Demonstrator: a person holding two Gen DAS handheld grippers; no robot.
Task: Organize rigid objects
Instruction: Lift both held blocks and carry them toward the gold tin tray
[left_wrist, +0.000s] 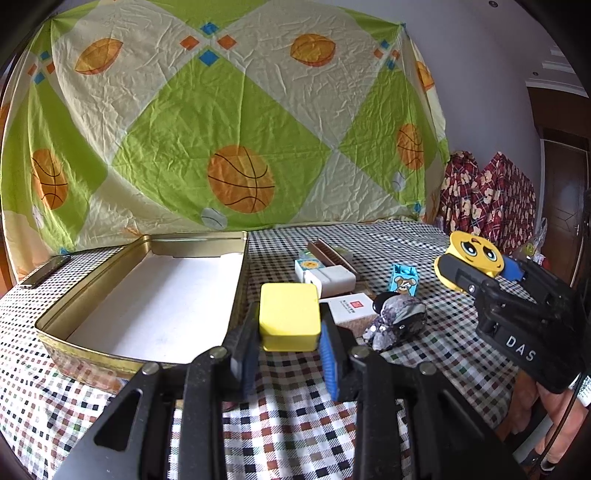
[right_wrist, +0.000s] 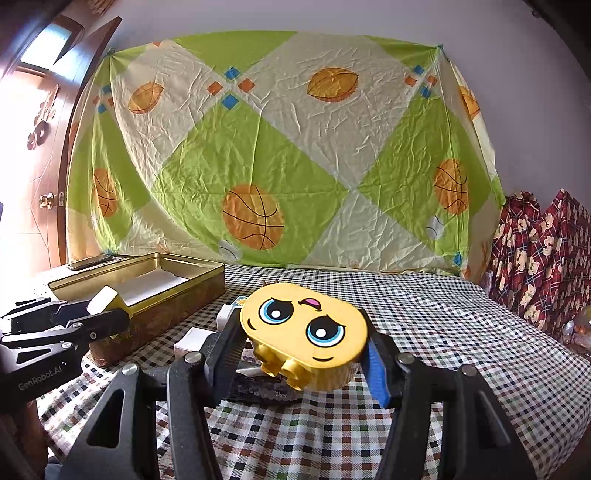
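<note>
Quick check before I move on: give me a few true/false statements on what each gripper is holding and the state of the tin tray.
1. The left gripper holds a yellow box. True.
2. The right gripper is open with nothing in it. False: it is shut on a yellow face toy.
3. The gold tin tray already holds several items. False: only its white liner shows inside.
4. The tin tray lies to the left of the yellow box in the left wrist view. True.
5. A blue toy block sits inside the tray. False: it stands on the checked tablecloth.
</note>
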